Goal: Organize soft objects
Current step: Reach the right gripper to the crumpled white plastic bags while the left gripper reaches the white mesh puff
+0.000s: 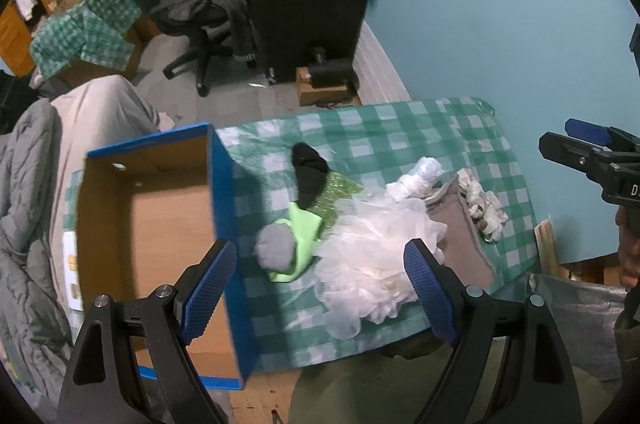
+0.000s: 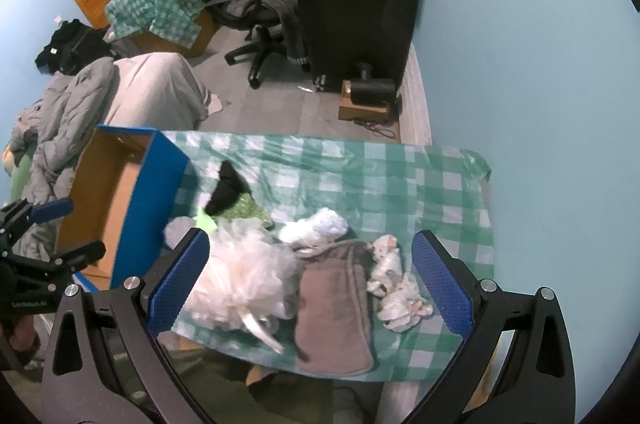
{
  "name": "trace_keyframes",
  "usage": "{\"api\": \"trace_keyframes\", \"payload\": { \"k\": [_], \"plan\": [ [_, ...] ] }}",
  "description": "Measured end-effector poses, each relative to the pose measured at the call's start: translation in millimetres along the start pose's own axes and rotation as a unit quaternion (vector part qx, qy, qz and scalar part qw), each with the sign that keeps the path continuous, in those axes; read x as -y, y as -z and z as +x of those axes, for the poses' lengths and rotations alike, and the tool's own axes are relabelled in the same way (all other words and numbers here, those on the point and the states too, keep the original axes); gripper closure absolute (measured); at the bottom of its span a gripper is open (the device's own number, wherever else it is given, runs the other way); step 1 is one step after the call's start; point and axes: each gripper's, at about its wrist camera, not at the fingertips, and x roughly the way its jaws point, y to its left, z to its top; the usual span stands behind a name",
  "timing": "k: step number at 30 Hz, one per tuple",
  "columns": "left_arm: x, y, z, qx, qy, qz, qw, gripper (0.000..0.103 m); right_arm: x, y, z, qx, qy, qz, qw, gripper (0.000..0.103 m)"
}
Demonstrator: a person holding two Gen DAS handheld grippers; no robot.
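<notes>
Nothing boxed yet: blue box point(image 1: 168, 236) lay empty at left, soft pile point(image 1: 372, 248) untouched right. Left gripper point(image 1: 320, 288), right gripper point(image 2: 310, 280) gaped, holding nothing.

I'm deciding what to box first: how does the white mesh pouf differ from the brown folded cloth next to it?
The white mesh pouf is puffy, ruffled and translucent; the brown folded cloth is flat, smooth and opaque. The pouf is roundish with a white cord trailing out; the cloth is a long rectangle. The pouf lies nearer the blue box. Both rest on the green checked cover, untouched by either hand-held gripper.

Green-white check cloth point(image 2: 360, 176); blue box point(image 1: 224, 224); blk sock point(image 1: 308, 176); white pouf point(image 2: 244, 272).
</notes>
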Motion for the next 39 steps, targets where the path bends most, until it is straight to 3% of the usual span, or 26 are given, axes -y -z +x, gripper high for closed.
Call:
{"api": "trace_keyframes", "payload": {
  "k": [8, 18, 29, 39],
  "plan": [
    [27.1, 2.1, 49.8, -0.044, 0.004, 0.026, 0.9987, 0.016, 46.2, 20.1, 29.9, -0.019, 0.005, 0.008, 1.0, 0.002],
    [48.1, 6.9, 91.3, -0.068, -0.002, 0.032, 0.9972, 0.016, 93.9, 45.8, 68.1, -0.052, 0.007, 0.012, 0.999, 0.002],
    [69.1, 12.2, 125.2, -0.087, 0.004, 0.003, 0.9962, 0.015, 111.3, 67.1, 106.4, -0.087, -0.006, 0.01, 0.996, 0.002],
    [87.0, 14.6, 161.2, -0.101, -0.043, 0.026, 0.9936, 0.009, 119.3, 83.3, 140.7, -0.115, -0.009, -0.009, 0.993, 0.002]
  ]
}}
